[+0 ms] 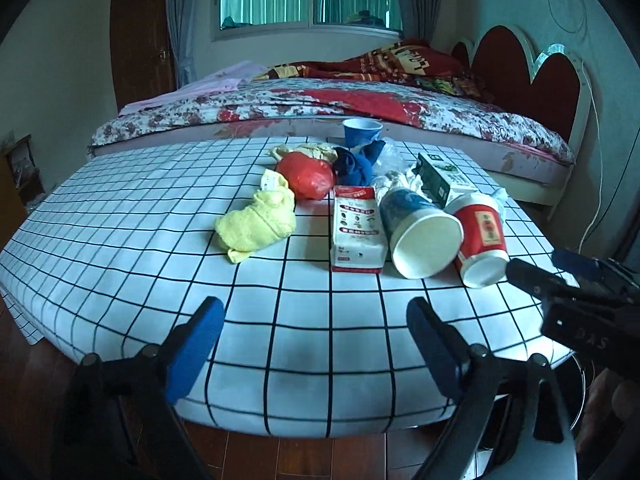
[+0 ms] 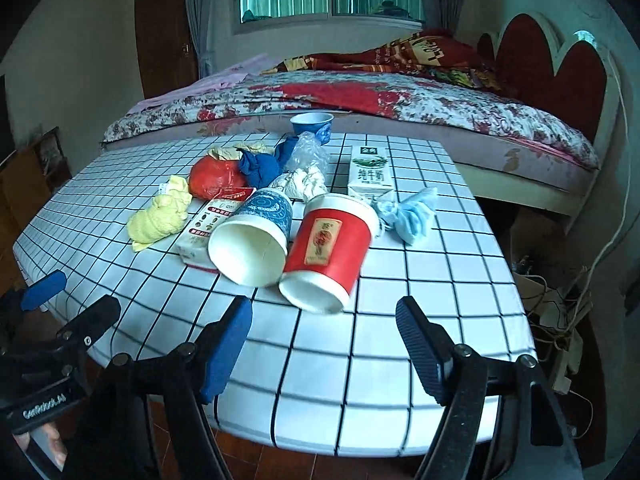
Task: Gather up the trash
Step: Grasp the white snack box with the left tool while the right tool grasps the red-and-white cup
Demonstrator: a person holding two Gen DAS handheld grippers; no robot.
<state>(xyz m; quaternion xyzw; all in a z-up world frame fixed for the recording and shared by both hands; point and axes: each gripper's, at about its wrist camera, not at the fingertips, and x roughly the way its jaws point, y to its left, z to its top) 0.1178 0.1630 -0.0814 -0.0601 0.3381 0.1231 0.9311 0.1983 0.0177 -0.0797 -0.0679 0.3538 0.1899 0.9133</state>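
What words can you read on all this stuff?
"GenRobot.AI": left gripper body, right wrist view.
"D A S": right gripper body, left wrist view.
Milk carton: Chinese characters, roughly "纯牛奶".
Red cup, red-and-white packet: print too blurred to read.

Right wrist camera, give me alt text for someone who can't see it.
Two paper cups, one red and one blue-patterned, lie tipped over on a white grid-pattern table just beyond the open, empty right gripper. Behind them sit a milk carton, crumpled cloths and bags, and an upright blue cup, with a bed in the background.
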